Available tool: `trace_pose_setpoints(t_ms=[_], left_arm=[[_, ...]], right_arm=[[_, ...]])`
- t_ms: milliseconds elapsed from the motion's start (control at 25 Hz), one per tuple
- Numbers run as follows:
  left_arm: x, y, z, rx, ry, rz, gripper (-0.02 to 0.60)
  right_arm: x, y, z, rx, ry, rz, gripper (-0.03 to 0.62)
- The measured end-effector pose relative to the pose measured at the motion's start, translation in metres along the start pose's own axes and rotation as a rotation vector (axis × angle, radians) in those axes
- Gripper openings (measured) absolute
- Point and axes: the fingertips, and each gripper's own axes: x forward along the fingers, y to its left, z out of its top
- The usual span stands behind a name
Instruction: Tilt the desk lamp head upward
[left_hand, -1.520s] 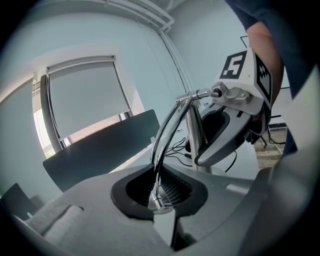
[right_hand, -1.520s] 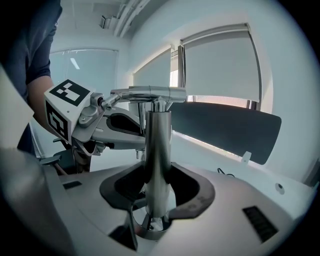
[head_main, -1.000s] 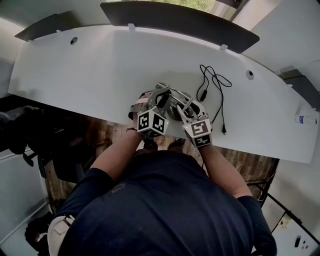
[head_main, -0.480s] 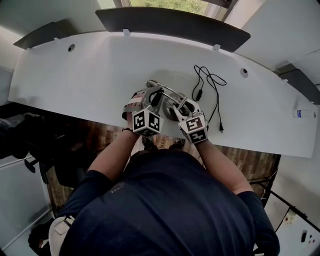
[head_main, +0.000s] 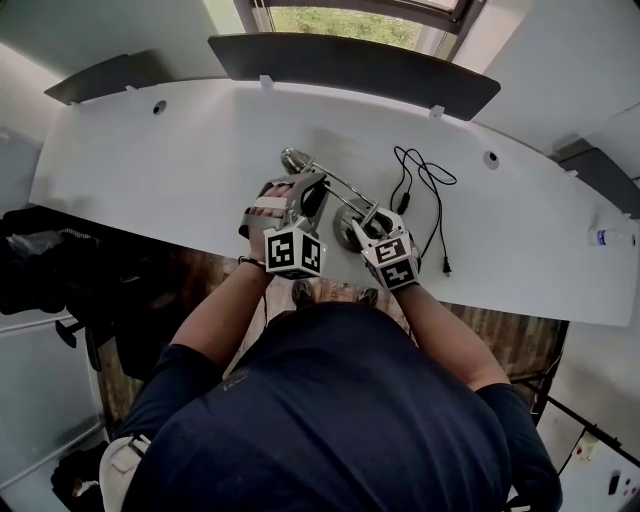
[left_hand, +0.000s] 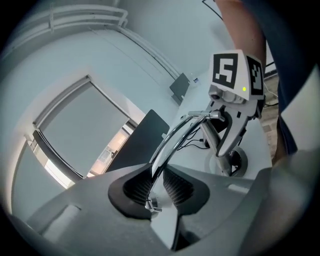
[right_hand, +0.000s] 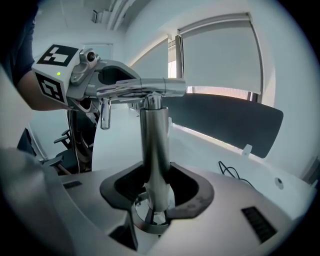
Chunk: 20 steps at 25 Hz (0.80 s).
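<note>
Since a second ago the lamp head (head_main: 293, 158) has come out from under the left tongs (head_main: 306, 190) and now shows clear of them, up and to the left of the two hands in the head view; those tongs sat narrower then, and their jaws are opening at this moment. Left of centre on the white bench (head_main: 170, 160), the small shiny head lies just beyond the left tongs; in the left gripper view the thin chrome arm (left_hand: 175, 136) runs between the two ribbed pads (left_hand: 137, 186), close along the left-hand one with a gap on the other side, so the tongs stand spread around it and do not pinch it. Just right of that, the round base (head_main: 346, 235) sits near the bench's front edge at centre frame; the right tongs (head_main: 368, 222) are pressed on the upright post (right_hand: 155, 150) low down, one jaw on each side of it. Further right a black cord (head_main: 430, 190) lies looped on the bench near the right tongs; a small bottle (head_main: 608, 238) is at the far right edge; a dark panel (head_main: 350, 62) runs along the bench's far edge at the top of the frame.
</note>
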Motion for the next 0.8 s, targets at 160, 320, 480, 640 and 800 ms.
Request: trace_pose_setpoints(t_ms=[160,320,480,640,800], left_arm=[[-0.007,0.009,0.009,0.081,0.002,0.015,0.077],[-0.014,0.015,0.018,0.141,-0.005,0.029,0.084],[-0.02,0.02,0.03,0.234,-0.01,0.036,0.091],[-0.026,0.023,0.043,0.307,-0.015,0.039,0.098],[-0.035,0.025,0.06,0.388,-0.031,0.048,0.112]], right_arm=[[0.001,0.001,0.0,-0.006,0.019,0.009,0.158],[0.001,0.001,-0.001,-0.031,0.033,0.004,0.158],[0.001,0.0,0.0,-0.064,0.044,-0.002,0.16],[0.001,0.002,-0.002,-0.088,0.055,0.006,0.16],[0.0,0.003,-0.001,-0.099,0.048,0.002,0.16]])
